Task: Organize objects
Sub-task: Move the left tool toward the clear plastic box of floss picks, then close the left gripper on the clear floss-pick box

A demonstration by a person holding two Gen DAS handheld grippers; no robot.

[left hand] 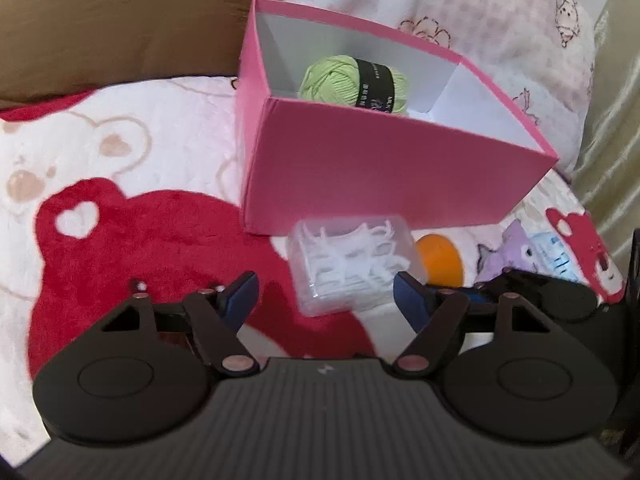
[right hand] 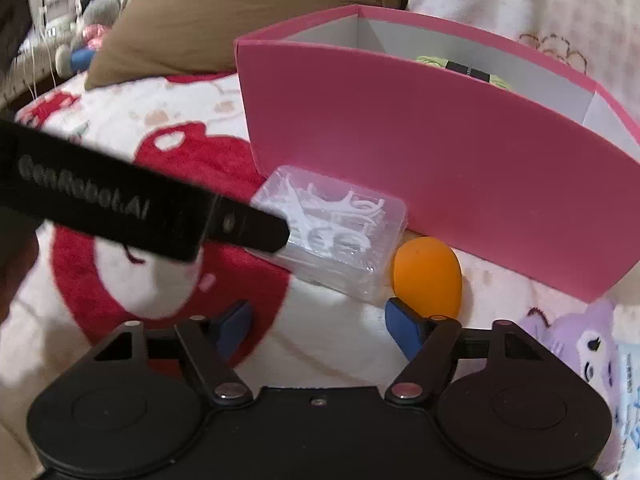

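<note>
A clear plastic case of white floss picks [left hand: 352, 264] lies on the blanket against the front wall of a pink box [left hand: 380, 176]. My left gripper [left hand: 324, 298] is open, and the case's near corner sits between its blue pads without being pressed. In the right wrist view my right gripper [right hand: 318, 318] is also open and holds nothing. The clear case [right hand: 340, 232] lies just ahead of it, and an orange egg-shaped sponge [right hand: 426, 272] sits past its right fingertip. The left gripper's black body [right hand: 120, 204] reaches in from the left over the case's edge. A green yarn ball [left hand: 354, 80] lies inside the box.
A purple plush toy [left hand: 516, 256] and a blue-white packet [left hand: 556, 256] lie to the right of the orange sponge [left hand: 440, 260]. A brown pillow [left hand: 120, 20] stands behind on the left. A pale curtain [left hand: 616, 120] hangs on the right. Everything rests on a soft red-and-white bear blanket [left hand: 140, 240].
</note>
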